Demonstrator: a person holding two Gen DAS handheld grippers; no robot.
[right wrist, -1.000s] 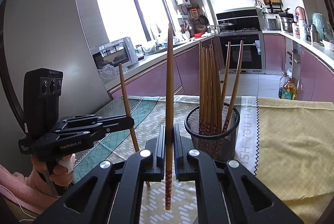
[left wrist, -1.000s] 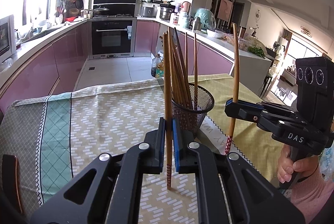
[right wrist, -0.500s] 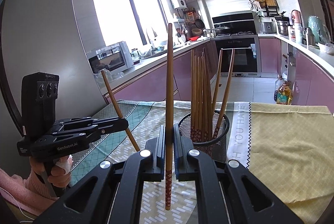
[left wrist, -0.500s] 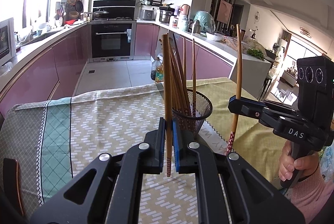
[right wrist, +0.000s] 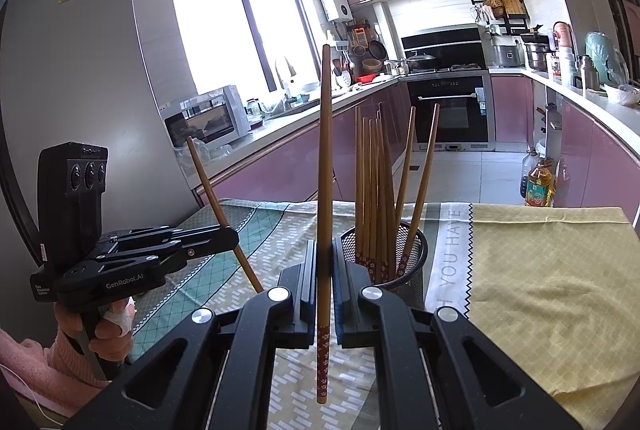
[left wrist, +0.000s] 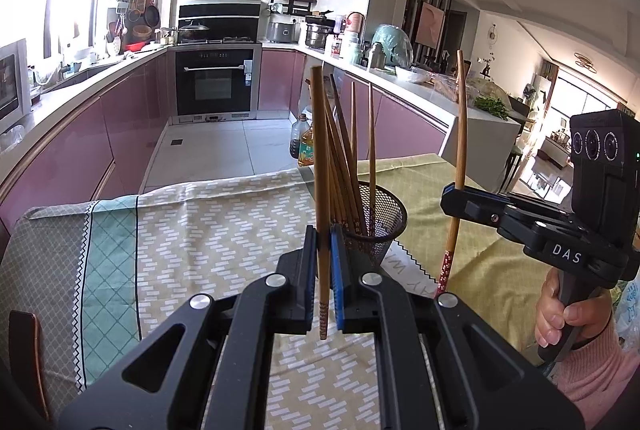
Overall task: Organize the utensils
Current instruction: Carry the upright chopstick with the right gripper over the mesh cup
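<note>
- Standing near-vertical at frame centre of the left wrist view, a brown wooden chopstick (left wrist: 321, 165) is clamped between the closed jaws of the left gripper (left wrist: 323, 270); its red floral-patterned end points down, clear of the tablecloth (left wrist: 192, 230).
- A second chopstick (right wrist: 324, 165), of the same wood and pattern, is gripped by the closed right gripper (right wrist: 323, 270), long axis upright, patterned end lowest.
- A black mesh holder (right wrist: 416, 262), right of centre in the right wrist view, contains further chopsticks standing patterned ends down, leaning slightly.
</note>
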